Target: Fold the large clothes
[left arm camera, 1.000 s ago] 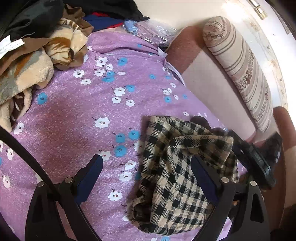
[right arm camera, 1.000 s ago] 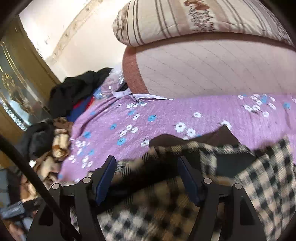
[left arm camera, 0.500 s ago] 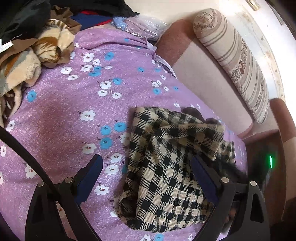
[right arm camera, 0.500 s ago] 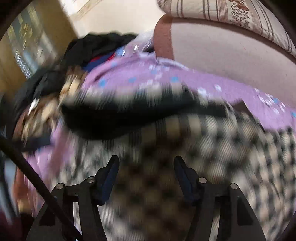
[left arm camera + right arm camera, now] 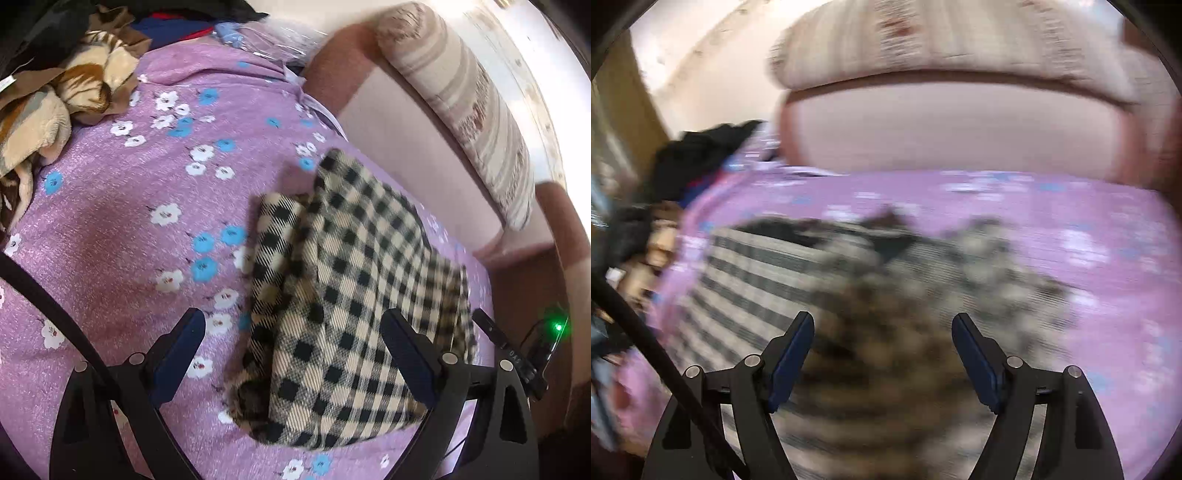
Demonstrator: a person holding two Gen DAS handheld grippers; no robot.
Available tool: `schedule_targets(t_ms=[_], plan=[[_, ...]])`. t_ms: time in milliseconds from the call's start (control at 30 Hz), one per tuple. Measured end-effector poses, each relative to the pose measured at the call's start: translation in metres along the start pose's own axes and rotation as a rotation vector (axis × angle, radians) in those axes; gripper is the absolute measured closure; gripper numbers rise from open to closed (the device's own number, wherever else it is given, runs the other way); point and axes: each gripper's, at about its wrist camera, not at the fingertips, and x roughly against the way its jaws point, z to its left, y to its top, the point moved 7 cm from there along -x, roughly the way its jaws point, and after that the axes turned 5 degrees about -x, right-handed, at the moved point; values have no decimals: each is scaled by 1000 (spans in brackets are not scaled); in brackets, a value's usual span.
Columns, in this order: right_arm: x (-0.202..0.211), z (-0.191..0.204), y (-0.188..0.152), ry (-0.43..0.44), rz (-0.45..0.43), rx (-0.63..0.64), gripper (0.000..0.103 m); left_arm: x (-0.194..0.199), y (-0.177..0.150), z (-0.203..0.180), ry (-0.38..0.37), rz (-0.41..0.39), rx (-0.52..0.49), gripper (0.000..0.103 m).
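Observation:
A black-and-cream checked garment (image 5: 343,295) lies partly folded on the purple flowered bedspread (image 5: 122,229), a broad flat panel on top and a narrower strip showing along its left side. My left gripper (image 5: 291,321) hovers open over the garment's near half, its fingers clear of the cloth. In the right wrist view the picture is blurred by motion. My right gripper (image 5: 882,319) stands wide with its jaws opening, and the garment (image 5: 798,273) lies below and between the fingers without the pads pressing on it.
A heap of tan, brown and black clothes (image 5: 55,92) fills the far left of the bed. A pink headboard (image 5: 399,129) with a striped bolster (image 5: 476,103) runs along the right. A black device with a green light (image 5: 546,339) sits at the bed's right edge.
The garment's bunched top now lies spread as a flat panel reaching farther up the bed. The right gripper has let go of the cloth, opened wider and swung sideways. The left gripper barely shifted.

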Motion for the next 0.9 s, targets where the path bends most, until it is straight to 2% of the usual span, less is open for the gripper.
schedule_targets(t_ms=[67,133,233,267,300,367,433,500,600,633,667,700,733,767,800,900], plan=[[2,-32,-12,-104,-2,-18,18,-4,-6,-1,18,4,-4,8],[-7,-60,-28,-165,57,-67,19,-13,-13,-2,41,26,-19,8],[-17,-78,-50,-66,155,-160,69,-31,-30,-2,138,90,-81,8],[-11,-79,-49,-61,141,-160,78,-35,-35,2,176,97,-82,9],[1,-76,-47,-50,126,-130,81,-37,-40,5,196,108,-72,10],[19,-76,-46,-53,103,-88,85,-38,-44,6,187,121,-59,10],[25,-81,-50,-96,90,-63,90,-35,-43,8,209,108,-74,10],[13,-90,-58,-120,123,-100,90,-32,-40,12,240,92,-76,10],[12,-93,-60,-99,133,-155,87,-29,-40,13,222,94,-34,10],[16,-93,-55,-90,124,-169,80,-27,-38,14,217,88,-28,10],[23,-92,-50,-78,107,-185,66,-21,-35,15,216,70,-27,10],[32,-88,-42,-60,67,-203,57,-14,-30,16,222,38,-29,10],[44,-85,-30,-44,3,-210,40,-8,-26,13,227,11,-32,10],[49,-79,-20,-45,-37,-193,31,-1,-20,10,232,-32,-36,10],[48,-74,-15,-51,-44,-171,30,4,-15,7,231,-65,-39,10],[13,-44,4,-104,15,-38,29,7,-8,-2,200,-104,-33,10]])
